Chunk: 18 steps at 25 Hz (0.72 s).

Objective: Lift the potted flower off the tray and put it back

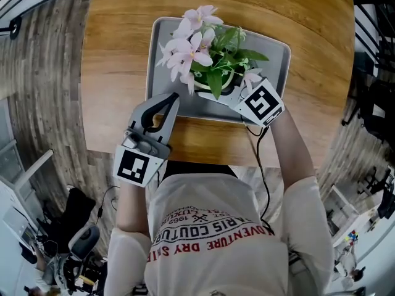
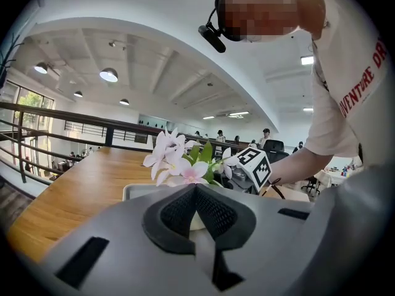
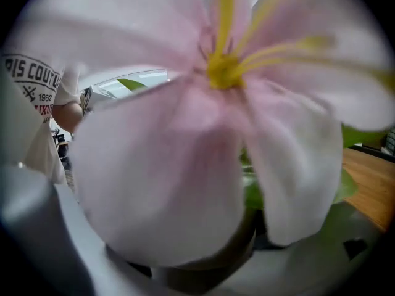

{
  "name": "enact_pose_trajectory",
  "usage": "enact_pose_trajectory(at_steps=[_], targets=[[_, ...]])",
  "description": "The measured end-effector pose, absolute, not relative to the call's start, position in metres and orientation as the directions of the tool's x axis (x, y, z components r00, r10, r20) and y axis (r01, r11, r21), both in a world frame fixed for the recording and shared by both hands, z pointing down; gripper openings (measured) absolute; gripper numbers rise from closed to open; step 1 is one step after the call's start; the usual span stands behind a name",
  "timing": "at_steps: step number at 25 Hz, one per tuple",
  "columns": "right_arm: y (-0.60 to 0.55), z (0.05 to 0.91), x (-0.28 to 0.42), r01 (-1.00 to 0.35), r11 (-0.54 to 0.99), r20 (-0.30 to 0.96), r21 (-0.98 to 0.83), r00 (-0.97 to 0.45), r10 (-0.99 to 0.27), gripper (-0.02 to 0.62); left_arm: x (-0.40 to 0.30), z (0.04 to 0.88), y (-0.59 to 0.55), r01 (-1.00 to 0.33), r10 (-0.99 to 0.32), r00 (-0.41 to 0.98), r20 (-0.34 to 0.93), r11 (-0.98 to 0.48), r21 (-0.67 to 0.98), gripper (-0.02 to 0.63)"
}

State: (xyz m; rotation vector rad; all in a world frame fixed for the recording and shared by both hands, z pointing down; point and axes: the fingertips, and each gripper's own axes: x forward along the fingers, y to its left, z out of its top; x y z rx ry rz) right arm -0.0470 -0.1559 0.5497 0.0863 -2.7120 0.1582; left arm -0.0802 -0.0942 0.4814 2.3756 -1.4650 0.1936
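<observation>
The potted flower (image 1: 196, 49), pink blooms over green leaves in a dark pot (image 1: 227, 86), stands on the grey tray (image 1: 278, 55) on the wooden table. My right gripper (image 1: 229, 89) reaches in from the near side, jaws open on either side of the pot and half hidden by leaves. In the right gripper view one bloom (image 3: 203, 103) fills the picture, and only the pot's rim (image 3: 203, 279) shows low down. My left gripper (image 1: 173, 100) is shut and empty at the tray's near-left edge. The left gripper view shows its closed tips (image 2: 196, 187) before the flower (image 2: 176, 162) and the tray (image 2: 137, 190).
The round wooden table (image 1: 117, 54) ends close to the tray's near side, by the person's body. A black cable (image 1: 262, 165) hangs from the right gripper. Bare wood lies left of the tray and behind it. A railing (image 2: 62, 119) runs beyond the table.
</observation>
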Motion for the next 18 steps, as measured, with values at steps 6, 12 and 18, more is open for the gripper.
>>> enact_pose_trajectory(at_steps=[6,12,18], targets=[[-0.157,0.549,-0.046,-0.116,0.991,0.409,-0.071,-0.909,-0.077,0.505,-0.08,0.479,-0.095,-0.89,-0.846,0.452,0.283,-0.407,0.203,0.012],[-0.156,0.549,-0.046,-0.204,0.977,0.421,-0.069,-0.893,-0.157,0.505,-0.084,0.477,-0.091,-0.893,-0.847,0.447,0.287,-0.402,0.204,0.012],[-0.162,0.512,-0.035,-0.323,0.946,0.386,-0.02,-0.876,-0.29,0.505,-0.085,0.451,-0.099,-0.9,-0.865,0.433,0.256,-0.399,0.173,0.012]])
